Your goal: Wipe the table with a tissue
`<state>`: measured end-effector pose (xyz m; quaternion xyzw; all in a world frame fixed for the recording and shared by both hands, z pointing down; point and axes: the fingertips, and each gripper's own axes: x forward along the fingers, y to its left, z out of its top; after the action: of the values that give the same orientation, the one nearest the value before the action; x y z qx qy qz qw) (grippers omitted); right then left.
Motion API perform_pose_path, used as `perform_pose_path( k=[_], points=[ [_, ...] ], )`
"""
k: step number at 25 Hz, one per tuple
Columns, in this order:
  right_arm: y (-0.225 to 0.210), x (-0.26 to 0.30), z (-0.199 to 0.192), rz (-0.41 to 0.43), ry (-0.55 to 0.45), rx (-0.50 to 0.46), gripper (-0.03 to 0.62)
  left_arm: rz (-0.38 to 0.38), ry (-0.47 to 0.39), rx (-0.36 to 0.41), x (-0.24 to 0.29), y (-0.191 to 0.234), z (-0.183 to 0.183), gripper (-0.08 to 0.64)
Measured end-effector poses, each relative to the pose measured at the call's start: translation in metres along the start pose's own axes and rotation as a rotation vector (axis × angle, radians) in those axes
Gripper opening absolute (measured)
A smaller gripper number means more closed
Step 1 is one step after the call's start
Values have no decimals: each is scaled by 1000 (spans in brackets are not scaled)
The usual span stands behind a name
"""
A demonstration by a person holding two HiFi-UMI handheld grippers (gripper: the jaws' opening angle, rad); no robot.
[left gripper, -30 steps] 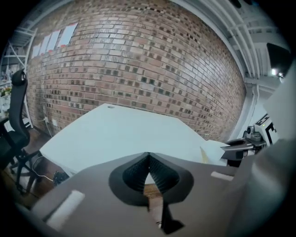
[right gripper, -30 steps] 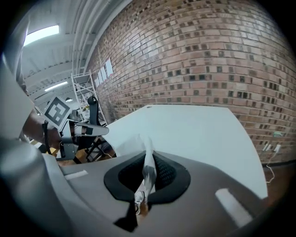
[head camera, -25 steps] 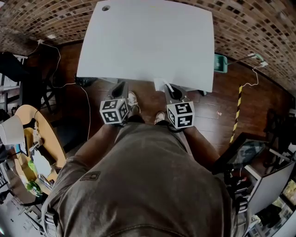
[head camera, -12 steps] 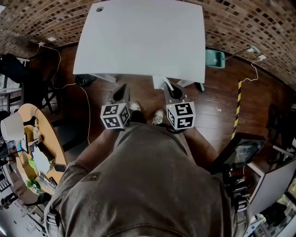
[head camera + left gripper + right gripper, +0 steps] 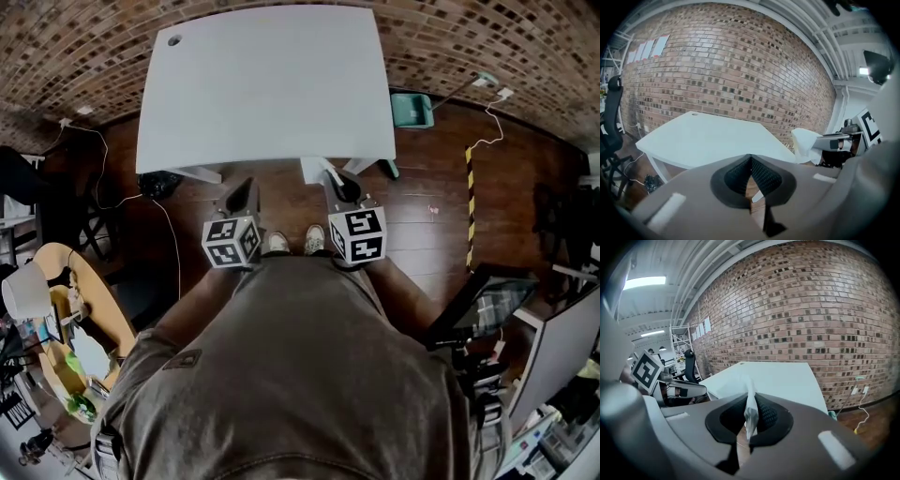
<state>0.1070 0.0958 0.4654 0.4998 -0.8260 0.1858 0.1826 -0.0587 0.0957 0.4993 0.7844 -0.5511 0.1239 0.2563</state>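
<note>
- The right gripper [image 5: 752,403] had its jaws clamped on a white tissue [image 5: 750,420]; the tissue stood upright between the pads and stuck out past the tips.
- The left gripper [image 5: 751,160] had its jaws pressed together, with nothing between them.
- In the head view both grippers were side by side in front of the person's waist, above the wooden floor [image 5: 422,216]; both were short of the near edge of the table [image 5: 262,84] and neither touched it.
- The tissue was therefore in the air, off the table and close to its near edge; from the left gripper view it showed as a white bunch at the tip of the right gripper.
- The table was white, with a small round hole [image 5: 174,40] near its far left corner; it stood before a brick wall [image 5: 731,70].
- The person's two shoes [image 5: 278,243] were on the floor between the grippers.
- A green bin [image 5: 412,110] was on the floor just beside the table's right side; a yellow-and-black strip [image 5: 470,187] lay on the floor further right.
- A black chair [image 5: 611,122] stood to the left of the table.
</note>
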Motion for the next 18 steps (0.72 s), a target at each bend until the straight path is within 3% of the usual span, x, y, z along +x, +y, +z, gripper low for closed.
perform_pose_path(
  k=[18],
  points=[
    [23, -1, -3, -18, 3, -26, 21, -2, -13, -10, -19, 16, 0, 2]
  ],
)
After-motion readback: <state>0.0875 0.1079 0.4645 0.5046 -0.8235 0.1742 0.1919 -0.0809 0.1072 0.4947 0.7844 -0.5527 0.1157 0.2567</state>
